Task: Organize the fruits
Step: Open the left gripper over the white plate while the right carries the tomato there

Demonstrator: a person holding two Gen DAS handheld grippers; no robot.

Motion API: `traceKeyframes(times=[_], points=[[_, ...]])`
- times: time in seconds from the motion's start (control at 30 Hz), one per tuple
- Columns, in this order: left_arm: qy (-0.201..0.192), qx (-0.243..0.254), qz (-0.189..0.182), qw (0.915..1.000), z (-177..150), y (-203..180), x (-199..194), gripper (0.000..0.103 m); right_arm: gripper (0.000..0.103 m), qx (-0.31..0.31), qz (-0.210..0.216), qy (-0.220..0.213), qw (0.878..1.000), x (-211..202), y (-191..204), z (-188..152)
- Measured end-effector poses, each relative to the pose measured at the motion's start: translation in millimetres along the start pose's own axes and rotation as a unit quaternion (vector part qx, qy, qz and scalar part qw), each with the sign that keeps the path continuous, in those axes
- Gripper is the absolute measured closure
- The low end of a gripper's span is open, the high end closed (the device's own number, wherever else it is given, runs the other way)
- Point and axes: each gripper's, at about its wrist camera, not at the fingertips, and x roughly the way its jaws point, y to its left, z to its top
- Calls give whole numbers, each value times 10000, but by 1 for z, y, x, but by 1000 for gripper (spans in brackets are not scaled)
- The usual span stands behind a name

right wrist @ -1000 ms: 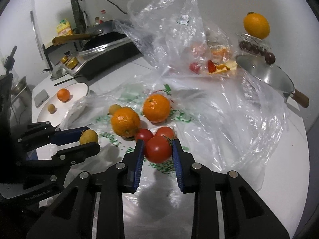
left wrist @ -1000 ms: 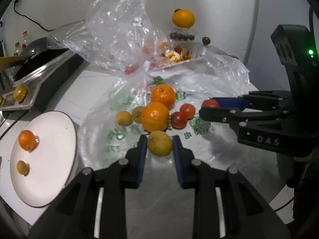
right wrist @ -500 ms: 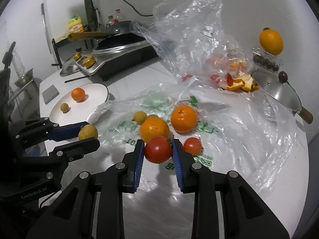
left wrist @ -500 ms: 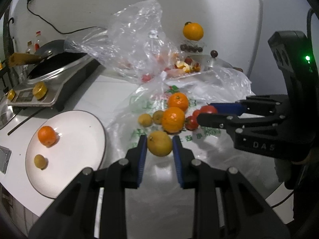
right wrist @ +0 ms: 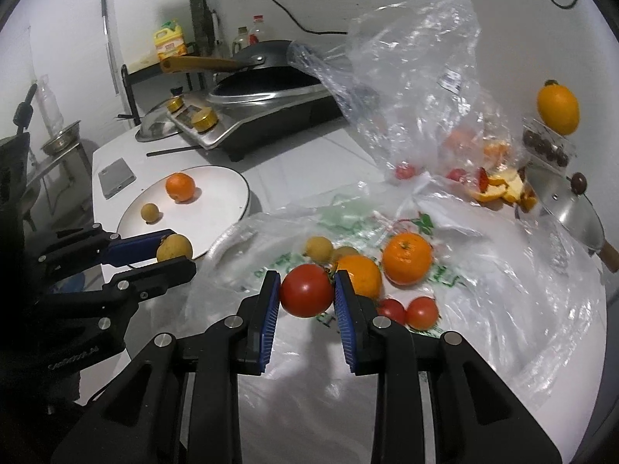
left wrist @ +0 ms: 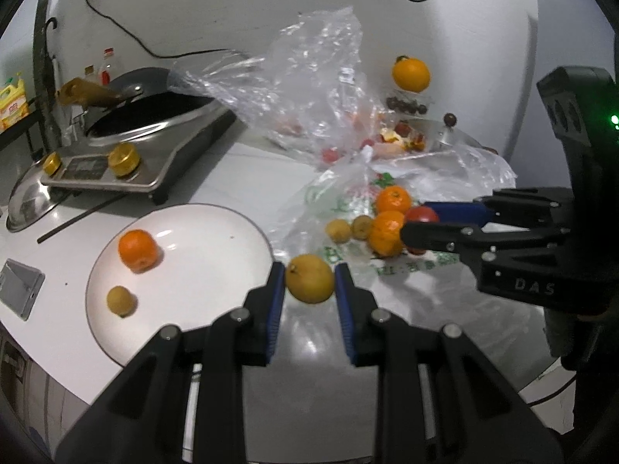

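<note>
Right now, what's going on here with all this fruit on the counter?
A person is sorting fruit with two handheld grippers. The left gripper is shut on a yellow fruit beside the white plate, which holds an orange and a small yellow fruit. The right gripper is shut on a tomato above the plastic bag.
</note>
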Motion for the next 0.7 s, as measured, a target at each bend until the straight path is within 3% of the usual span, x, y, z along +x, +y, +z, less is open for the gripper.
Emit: traceKeyframes(times=[0.7], points=[[50,-380,485,9981,13,63,22,76,73,-301,245,-54,9992,30,23,29]])
